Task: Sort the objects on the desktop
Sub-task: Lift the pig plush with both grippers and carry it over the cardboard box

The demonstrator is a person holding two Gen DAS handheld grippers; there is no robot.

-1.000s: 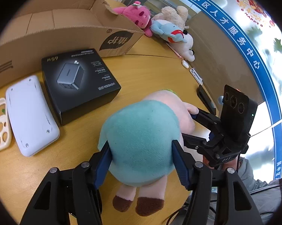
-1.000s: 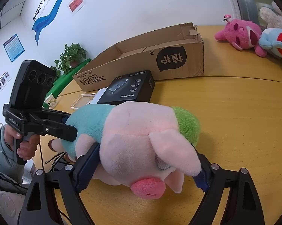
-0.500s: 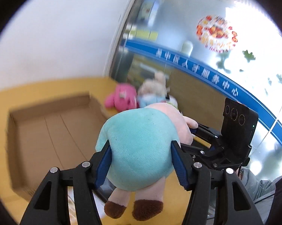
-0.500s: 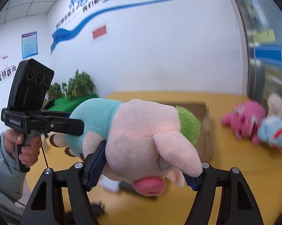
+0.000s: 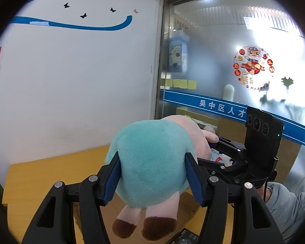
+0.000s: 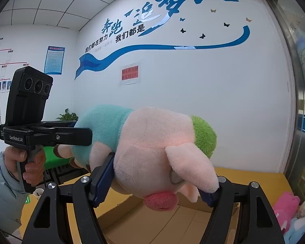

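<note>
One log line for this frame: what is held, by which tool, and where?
held: pig plush | left tool: shut on teal body | right tool: shut on pink head | position: airborne above cardboard box

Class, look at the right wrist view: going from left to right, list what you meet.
hand on the handle → left gripper → potted plant → plush pig → pink plush toy
</note>
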